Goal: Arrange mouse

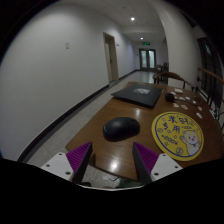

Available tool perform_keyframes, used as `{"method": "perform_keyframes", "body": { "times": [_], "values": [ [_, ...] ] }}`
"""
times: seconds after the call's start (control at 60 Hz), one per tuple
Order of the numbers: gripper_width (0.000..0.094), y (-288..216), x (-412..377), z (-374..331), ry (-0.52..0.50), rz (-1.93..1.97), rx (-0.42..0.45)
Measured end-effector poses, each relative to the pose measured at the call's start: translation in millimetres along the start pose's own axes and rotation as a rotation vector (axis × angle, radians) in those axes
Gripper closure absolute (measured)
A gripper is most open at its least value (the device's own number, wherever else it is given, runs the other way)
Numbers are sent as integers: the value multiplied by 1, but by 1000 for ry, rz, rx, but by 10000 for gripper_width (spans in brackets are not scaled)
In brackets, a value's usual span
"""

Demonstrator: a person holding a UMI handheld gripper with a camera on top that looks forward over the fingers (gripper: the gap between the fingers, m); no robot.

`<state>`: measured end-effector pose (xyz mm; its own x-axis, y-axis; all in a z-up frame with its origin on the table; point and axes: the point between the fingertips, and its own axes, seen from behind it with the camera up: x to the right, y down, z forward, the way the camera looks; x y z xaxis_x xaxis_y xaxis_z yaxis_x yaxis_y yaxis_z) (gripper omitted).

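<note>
A black computer mouse (121, 127) lies on the brown wooden table (100, 120), just ahead of my fingers and slightly left of a round yellow mouse mat (180, 134) with a cartoon print. My gripper (111, 160) is open and empty, held above the table's near edge, its purple pads (80, 156) apart with bare table between them. The mouse is beyond the fingertips, not between them.
A black laptop or dark mat (137, 96) lies further along the table. Small objects (185, 98) sit at the far right side. A grey crumpled thing (100, 177) shows under the gripper. A corridor with doors (110, 55) runs to the left.
</note>
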<state>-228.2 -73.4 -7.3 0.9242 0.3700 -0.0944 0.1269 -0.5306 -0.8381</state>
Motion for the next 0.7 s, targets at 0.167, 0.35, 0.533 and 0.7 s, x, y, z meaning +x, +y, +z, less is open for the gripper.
{"method": "perform_keyframes", "body": {
  "times": [0.167,0.35,0.533,0.7],
  "values": [
    [109,-23,0,46,47,29,-40],
    [132,-50,-6,91,77,49,-85],
    [498,-55,0,108,123,-32,-86],
    [579,-65,-16,91,17,-107,-76]
  ]
}}
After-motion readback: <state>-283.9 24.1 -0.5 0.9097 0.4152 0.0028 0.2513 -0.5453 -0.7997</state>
